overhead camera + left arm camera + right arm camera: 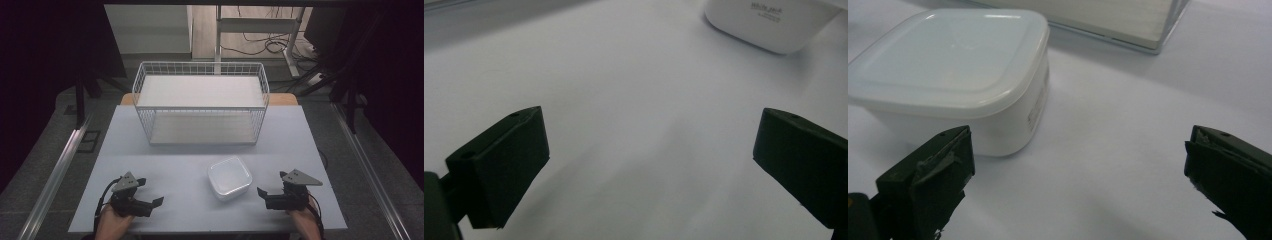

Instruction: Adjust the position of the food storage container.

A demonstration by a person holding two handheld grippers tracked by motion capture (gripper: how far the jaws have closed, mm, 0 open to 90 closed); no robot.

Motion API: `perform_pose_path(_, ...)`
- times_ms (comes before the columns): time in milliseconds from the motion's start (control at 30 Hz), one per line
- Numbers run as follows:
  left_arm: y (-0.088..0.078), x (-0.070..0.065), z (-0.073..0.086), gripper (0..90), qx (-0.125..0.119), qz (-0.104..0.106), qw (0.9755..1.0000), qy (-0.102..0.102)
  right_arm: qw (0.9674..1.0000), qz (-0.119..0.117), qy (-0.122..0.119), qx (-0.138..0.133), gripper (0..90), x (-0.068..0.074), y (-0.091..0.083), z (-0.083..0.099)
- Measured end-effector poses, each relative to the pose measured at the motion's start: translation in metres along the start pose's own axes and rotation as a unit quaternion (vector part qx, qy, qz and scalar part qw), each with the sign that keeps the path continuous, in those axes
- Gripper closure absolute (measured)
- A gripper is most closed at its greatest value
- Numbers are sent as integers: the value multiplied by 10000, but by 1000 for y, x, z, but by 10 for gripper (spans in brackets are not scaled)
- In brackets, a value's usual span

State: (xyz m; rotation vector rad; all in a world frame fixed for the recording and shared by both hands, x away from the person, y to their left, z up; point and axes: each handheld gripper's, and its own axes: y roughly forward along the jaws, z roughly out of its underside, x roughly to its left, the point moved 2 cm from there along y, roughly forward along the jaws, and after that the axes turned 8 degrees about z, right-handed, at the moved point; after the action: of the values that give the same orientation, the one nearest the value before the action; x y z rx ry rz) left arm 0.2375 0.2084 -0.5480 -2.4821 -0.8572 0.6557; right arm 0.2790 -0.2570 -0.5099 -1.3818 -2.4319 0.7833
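Observation:
A white square container with a lid [229,177] sits on the pale table [165,150], front and centre. To its left my left gripper [150,191] rests low over the table, open, with bare table between its jaws. In the left gripper view the container [769,22] lies far off at the top right, beyond the open gripper [649,150]. My right gripper [271,183] is just right of the container, also open. In the right gripper view the container [953,65] stands close ahead, left of the gripper [1078,165], and touches neither jaw.
A white wire basket [200,102] with an upper shelf and a floor board stands at the back middle of the table; its base edge [1113,20] shows beyond the container. Metal rails run along both sides of the table. A desk frame and cables lie behind.

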Motion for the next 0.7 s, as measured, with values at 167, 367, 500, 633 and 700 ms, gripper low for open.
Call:
perform_pose_path(167, 2, 0, 0, 0, 34, 32, 10000, 32, 9998, 40, -174, 101, 0, -2, 5, 3)
perform_pose_path(367, 4, -2, 1, 0, 69, 206, 9997, 68, 9999, 68, -117, 88, 0, -4, 6, 4)
perform_pose_path(500, 5, -2, 1, 0, 6, 360, 9994, 7, 9998, 92, -86, 141, 0, -3, 10, 5)
perform_pose_path(633, 5, -3, 0, 0, -59, 463, 9989, -18, 9997, 151, -122, 174, 0, -1, 12, 4)
perform_pose_path(700, 5, -4, -1, 0, -68, 464, 9989, 26, 9996, 176, -159, 158, 0, 0, 12, 3)
